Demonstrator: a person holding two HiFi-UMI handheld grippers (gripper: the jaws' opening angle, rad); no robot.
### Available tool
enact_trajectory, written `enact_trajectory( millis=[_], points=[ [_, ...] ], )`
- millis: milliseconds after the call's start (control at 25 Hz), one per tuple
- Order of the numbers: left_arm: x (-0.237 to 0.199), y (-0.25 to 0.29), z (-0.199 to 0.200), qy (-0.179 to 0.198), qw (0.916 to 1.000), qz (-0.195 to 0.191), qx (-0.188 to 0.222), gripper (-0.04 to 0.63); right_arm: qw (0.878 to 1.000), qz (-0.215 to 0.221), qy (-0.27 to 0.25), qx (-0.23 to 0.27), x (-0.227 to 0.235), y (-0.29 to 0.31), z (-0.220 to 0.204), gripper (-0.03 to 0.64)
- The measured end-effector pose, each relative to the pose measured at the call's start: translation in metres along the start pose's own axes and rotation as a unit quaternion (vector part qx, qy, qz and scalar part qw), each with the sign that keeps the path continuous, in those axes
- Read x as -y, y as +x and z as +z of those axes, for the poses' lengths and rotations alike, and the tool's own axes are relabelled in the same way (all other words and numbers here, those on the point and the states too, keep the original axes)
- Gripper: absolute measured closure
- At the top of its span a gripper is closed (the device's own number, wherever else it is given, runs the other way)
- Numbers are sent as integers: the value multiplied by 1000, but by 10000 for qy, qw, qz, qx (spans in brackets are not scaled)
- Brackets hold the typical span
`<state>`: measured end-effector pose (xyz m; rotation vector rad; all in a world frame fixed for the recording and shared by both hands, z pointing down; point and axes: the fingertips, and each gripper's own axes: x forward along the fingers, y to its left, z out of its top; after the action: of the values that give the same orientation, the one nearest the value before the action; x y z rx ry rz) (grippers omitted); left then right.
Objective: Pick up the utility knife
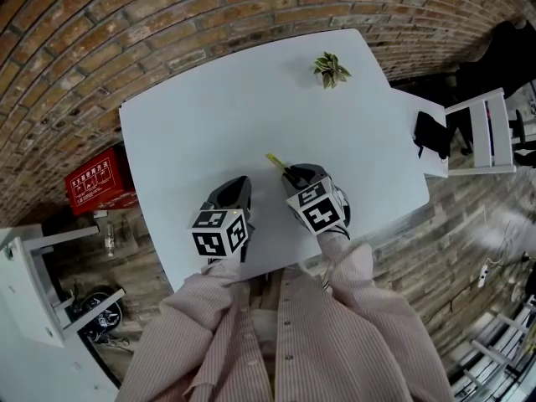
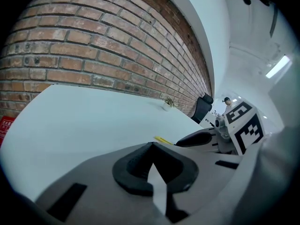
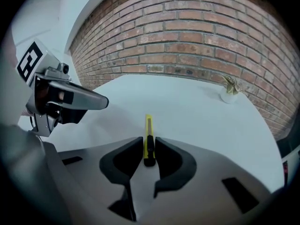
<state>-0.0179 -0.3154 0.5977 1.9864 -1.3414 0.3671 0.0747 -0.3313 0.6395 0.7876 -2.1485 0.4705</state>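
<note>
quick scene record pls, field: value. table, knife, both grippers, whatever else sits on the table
surface: white table in front of a brick wall
target: utility knife, yellow with a black slider, flat on the table, tip pointing away from the person
right gripper: jaws closed on the knife's near end, one pad on each side
left gripper: jaws together, nothing between them, beside the right gripper, clear of the knife
other: small potted plant near the table's far edge
knife lifted: no sign of it yet
</note>
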Motion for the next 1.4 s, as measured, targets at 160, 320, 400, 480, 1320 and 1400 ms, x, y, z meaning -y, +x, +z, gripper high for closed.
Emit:
enact_trajectory(
  millis=[160, 320, 400, 480, 1320, 1400],
  points=[
    [0, -2, 0, 0, 10000, 13, 16, 603, 9999, -58, -139, -70, 1, -1, -1, 548],
    [-1, -5, 1, 21, 10000, 18, 52, 603, 10000, -22, -28, -29, -2, 0, -2, 548],
    [-2, -8, 2, 32, 10000, 27, 89, 603, 10000, 17, 66, 39, -5, -2, -2, 548],
    [-1, -11, 4, 52, 9999, 22, 129, 603, 9997, 9, 177, 166, -5, -5, 0, 548],
    [23, -64, 35, 799, 9929, -236, 853, 603, 9705, 155, 1481, 1895, -14, -77, 25, 548],
    [26, -70, 39, 874, 9912, -255, 959, 603, 9673, 140, 1513, 2032, -14, -86, 29, 549]
  ],
)
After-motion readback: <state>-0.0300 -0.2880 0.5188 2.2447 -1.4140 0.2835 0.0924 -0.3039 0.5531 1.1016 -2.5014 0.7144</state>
